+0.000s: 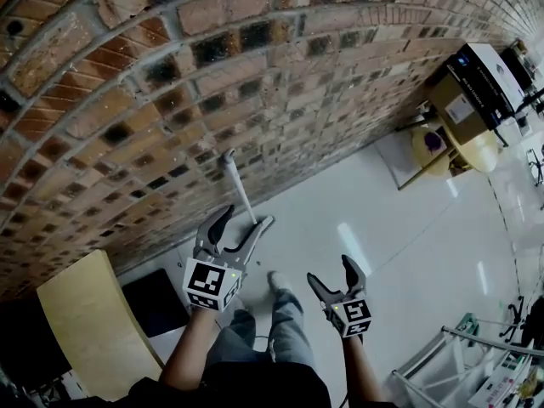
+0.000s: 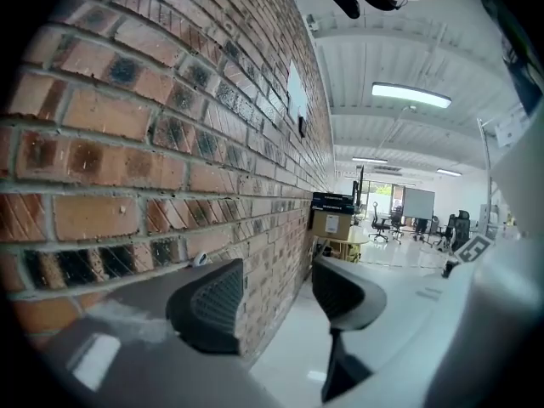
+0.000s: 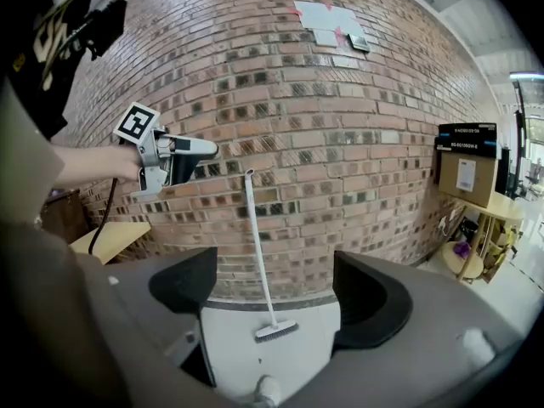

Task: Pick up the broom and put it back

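Leaning on the brick wall [image 3: 340, 143], the broom [image 3: 260, 257] shows its head only in right gripper view; left gripper [image 1: 249, 217] and right gripper [image 1: 330, 270] gape wide, empty.

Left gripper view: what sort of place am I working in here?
Probably an open-plan office or lab: office chairs and a whiteboard at the far end, ceiling strip lights overhead, a long brick wall and a glossy white floor.
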A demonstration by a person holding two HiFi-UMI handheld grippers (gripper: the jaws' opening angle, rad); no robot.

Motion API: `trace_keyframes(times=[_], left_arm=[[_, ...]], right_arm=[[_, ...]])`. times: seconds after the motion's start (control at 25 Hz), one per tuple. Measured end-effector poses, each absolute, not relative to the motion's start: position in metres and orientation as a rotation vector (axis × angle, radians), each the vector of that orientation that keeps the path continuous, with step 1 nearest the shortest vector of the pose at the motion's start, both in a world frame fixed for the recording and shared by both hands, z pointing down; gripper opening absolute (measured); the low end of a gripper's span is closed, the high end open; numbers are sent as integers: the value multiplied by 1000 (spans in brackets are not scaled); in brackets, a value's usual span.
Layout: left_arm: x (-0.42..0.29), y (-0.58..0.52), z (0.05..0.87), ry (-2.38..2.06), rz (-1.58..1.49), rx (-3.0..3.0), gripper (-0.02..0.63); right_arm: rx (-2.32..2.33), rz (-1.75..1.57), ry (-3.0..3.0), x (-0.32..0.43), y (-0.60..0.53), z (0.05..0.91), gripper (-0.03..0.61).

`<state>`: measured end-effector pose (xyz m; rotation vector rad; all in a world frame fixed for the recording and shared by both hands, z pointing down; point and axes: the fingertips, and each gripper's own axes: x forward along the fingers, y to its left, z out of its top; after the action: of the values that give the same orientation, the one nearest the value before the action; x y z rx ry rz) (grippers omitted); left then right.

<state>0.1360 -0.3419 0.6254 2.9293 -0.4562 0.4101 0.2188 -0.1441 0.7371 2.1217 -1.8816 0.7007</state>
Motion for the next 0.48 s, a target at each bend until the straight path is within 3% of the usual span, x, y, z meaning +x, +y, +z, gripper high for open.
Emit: trace_keyframes(times=[0.48], left_arm=[[80, -365, 626, -644, 464, 2885, 253]], right_arm=[[1939, 753, -2090, 179, -281, 790, 396]])
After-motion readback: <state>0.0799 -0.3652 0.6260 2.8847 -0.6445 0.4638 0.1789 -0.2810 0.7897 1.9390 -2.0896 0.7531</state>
